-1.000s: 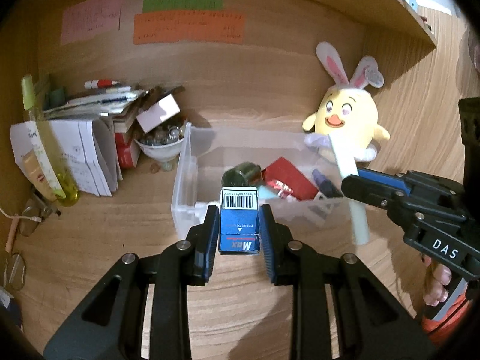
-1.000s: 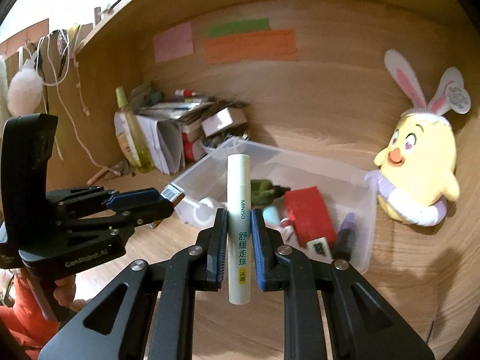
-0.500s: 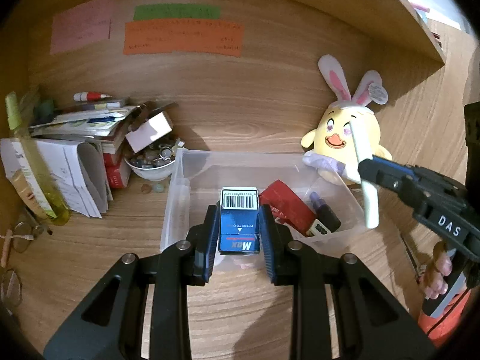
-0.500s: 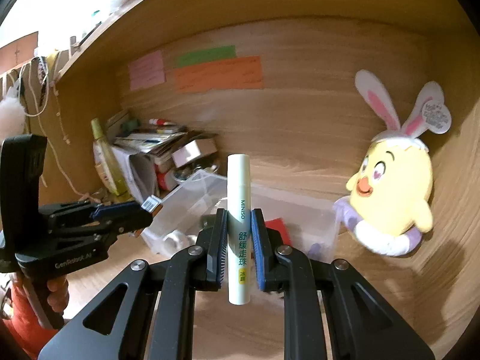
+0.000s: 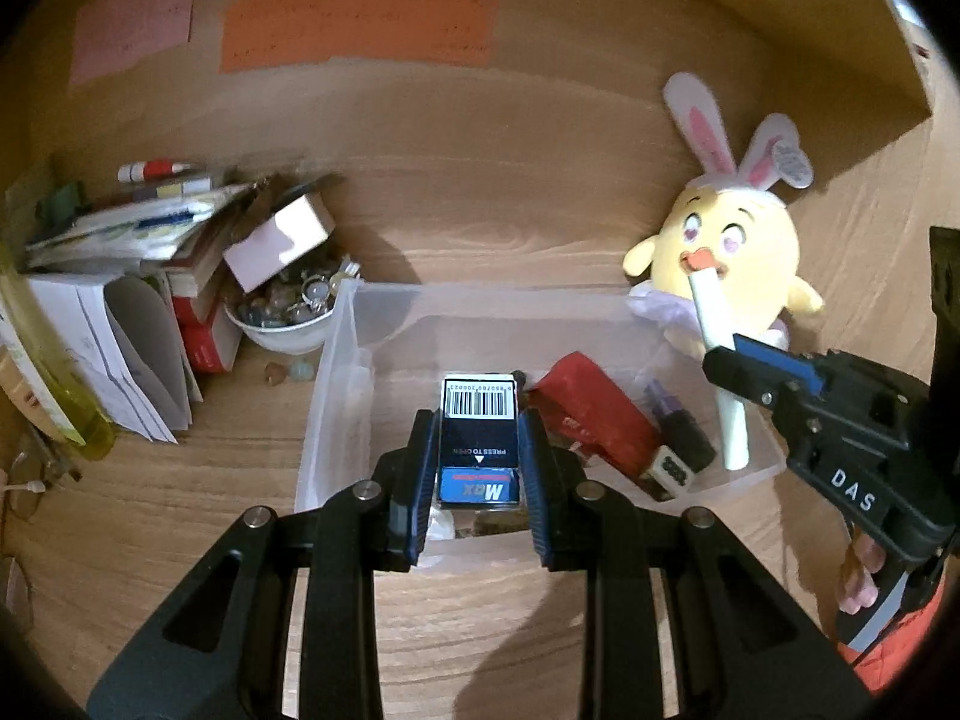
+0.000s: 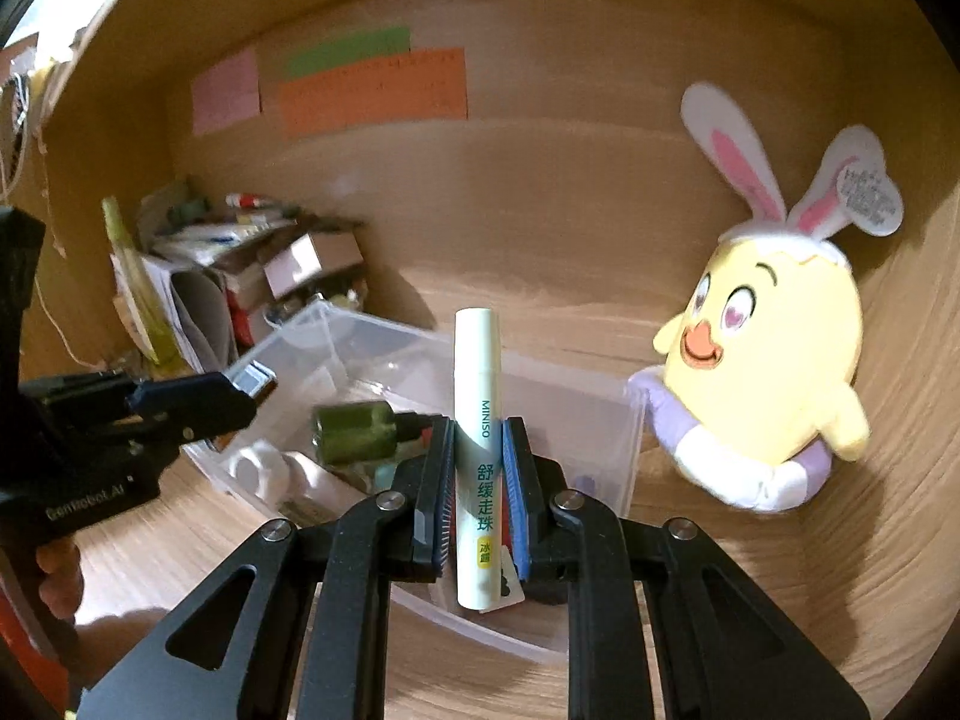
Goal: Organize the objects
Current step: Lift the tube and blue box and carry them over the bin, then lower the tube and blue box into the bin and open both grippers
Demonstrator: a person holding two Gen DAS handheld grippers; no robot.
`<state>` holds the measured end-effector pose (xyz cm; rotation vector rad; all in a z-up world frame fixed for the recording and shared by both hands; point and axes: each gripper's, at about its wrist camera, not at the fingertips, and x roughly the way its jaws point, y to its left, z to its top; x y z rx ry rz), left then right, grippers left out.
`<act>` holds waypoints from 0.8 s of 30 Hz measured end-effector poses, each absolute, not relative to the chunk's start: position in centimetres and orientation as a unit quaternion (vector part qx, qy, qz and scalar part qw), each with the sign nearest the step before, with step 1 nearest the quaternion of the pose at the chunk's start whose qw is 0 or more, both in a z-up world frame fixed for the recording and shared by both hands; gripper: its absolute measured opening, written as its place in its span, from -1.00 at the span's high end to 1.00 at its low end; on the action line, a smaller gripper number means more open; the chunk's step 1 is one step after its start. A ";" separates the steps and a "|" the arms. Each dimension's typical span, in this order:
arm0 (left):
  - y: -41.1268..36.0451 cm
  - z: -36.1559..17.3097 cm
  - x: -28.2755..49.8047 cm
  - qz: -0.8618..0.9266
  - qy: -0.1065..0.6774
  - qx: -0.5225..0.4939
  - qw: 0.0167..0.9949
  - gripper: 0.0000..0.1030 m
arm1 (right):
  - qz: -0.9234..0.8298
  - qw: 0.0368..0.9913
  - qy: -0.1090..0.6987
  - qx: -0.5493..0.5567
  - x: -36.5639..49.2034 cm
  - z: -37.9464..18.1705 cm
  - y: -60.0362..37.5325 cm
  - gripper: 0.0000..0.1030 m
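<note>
I judge I'm mid-drop-off: left hand-held gripper [image 5: 477, 456] pinches the blue box [image 5: 479, 441] at centre frame over the clear bin [image 5: 336, 372], right hand-held gripper [image 6: 474, 480] clamps the white tube [image 6: 478, 450], so next both need lowering and opening.

Black skeletal left gripper [image 5: 478, 468] and right gripper [image 6: 474, 498] — blue-edged jaws, silver screws, white "DAS" lettering, orange sleeve.

A home study nook: a wood-grain desk [image 5: 180, 516] boxed in by wooden walls under a shelf. Pink, green and orange paper notes [image 5: 354, 24] are stuck to the back wall; stacked papers and books [image 5: 120, 276] crowd the back left corner, a yellow plush chick with rabbit ears [image 6: 774, 360] sits in the back right corner.
</note>
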<state>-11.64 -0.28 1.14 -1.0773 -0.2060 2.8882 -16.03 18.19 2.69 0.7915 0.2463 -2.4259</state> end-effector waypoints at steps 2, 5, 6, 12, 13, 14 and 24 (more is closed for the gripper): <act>-0.6 0.7 -12.1 0.932 -0.072 -0.354 0.024 0.48 | -0.905 0.283 0.099 0.303 -16.4 2.0 17.8 0.72; -1.1 0.0 -12.7 0.928 -0.078 -0.363 0.021 0.48 | -0.901 0.284 0.110 0.310 -16.6 1.2 17.1 0.72; -1.3 -0.2 -12.9 0.927 -0.080 -0.366 0.021 0.48 | -0.899 0.284 0.113 0.312 -16.6 1.0 17.0 0.72; -1.6 -1.3 -13.6 0.922 -0.085 -0.378 0.021 0.48 | -0.891 0.288 0.130 0.326 -16.8 -0.4 15.8 0.72; -1.6 -1.4 -13.7 0.922 -0.085 -0.378 0.021 0.48 | -0.891 0.287 0.129 0.326 -16.9 -0.5 15.7 0.72; -1.6 -1.4 -13.6 0.922 -0.086 -0.377 0.021 0.48 | -0.889 0.290 0.130 0.329 -16.9 -0.7 15.6 0.72; -1.1 -1.0 -13.1 0.926 -0.079 -0.368 0.020 0.11 | -0.878 0.307 0.133 0.343 -16.5 -1.0 15.1 0.29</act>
